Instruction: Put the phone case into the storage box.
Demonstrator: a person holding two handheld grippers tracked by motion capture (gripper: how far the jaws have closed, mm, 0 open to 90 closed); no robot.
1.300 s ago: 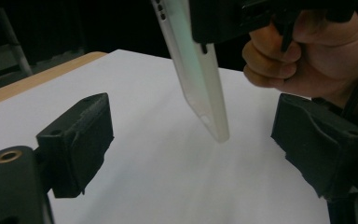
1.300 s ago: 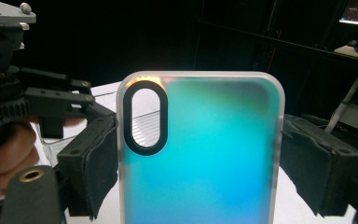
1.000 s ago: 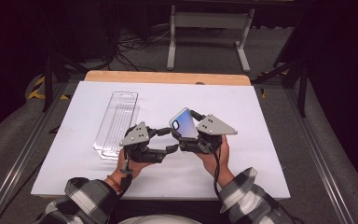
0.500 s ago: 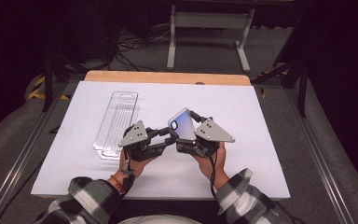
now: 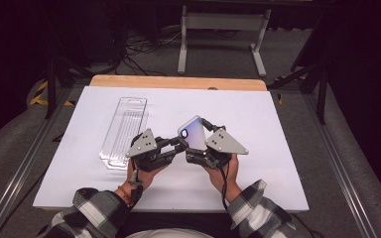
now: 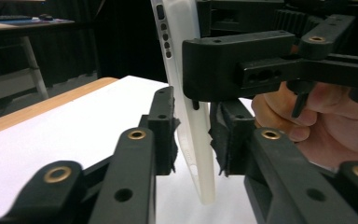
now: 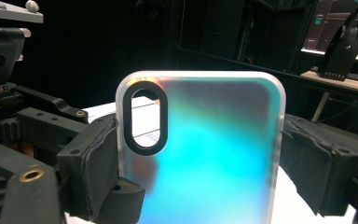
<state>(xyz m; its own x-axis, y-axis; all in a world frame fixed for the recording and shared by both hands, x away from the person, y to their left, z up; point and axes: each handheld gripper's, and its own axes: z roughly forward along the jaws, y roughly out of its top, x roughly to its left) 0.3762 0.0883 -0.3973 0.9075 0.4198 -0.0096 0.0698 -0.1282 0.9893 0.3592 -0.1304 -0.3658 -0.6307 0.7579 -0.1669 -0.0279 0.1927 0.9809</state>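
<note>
Where the two claws meet above the middle of the white desk (image 5: 278, 148), toward its near edge, they share one phone case (image 5: 192, 133). The case is translucent with a blue-green sheen and a black oval camera opening near one top corner. It stands upright, lifted off the desk.

The right claw (image 7: 200, 163) pinches the case across its width, a padded jaw pressed against each long side. In the high view this claw (image 5: 204, 141) sits right of the case, held in the person's right hand (image 5: 224, 171).

The left claw (image 6: 193, 140) comes in from the left side, its jaws either side of the case's thin edge, low on the case. The jaws are close to both faces, but whether they are touching it I cannot tell. In the high view the left claw (image 5: 174, 147) sits beside the case's lower left.

A clear plastic tray (image 5: 124, 131) lies flat on the desk toward the left edge, apart from both claws.
</note>
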